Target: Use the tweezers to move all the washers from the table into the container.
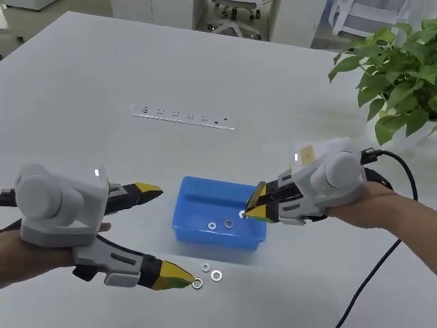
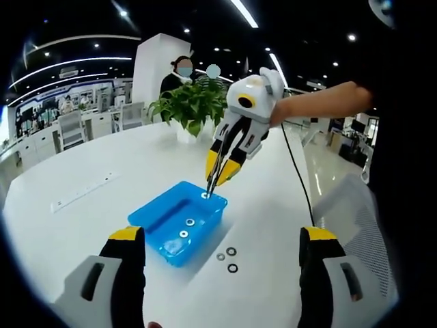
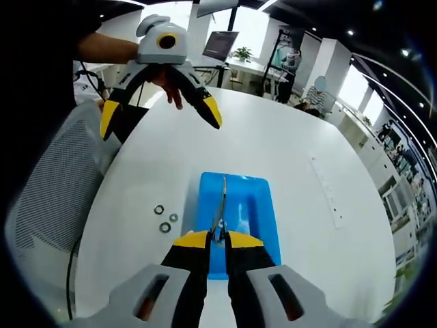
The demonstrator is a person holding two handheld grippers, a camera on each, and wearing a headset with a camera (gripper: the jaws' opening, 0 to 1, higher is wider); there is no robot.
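Observation:
A blue container (image 1: 217,240) sits on the white table, with two washers (image 1: 212,225) on its floor. My right gripper (image 1: 256,205) is shut on thin metal tweezers (image 3: 220,205), which reach down over the container's right side. A small washer (image 1: 241,215) shows at their tip. Three washers (image 1: 206,267) lie on the table just in front of the container (image 2: 198,242), also seen as loose washers (image 2: 231,260) in the left gripper view. My left gripper (image 1: 164,234) is open at the container's left front, its lower jaw tip next to the nearest washer (image 1: 197,283). The same loose washers (image 3: 164,219) lie left of the container (image 3: 252,205).
A white power strip (image 1: 183,116) lies farther back on the table. A potted green plant (image 1: 396,75) stands at the right rear. A black cable (image 1: 379,266) trails from the right gripper toward the table's front edge. A mesh chair (image 3: 48,205) stands beside the table.

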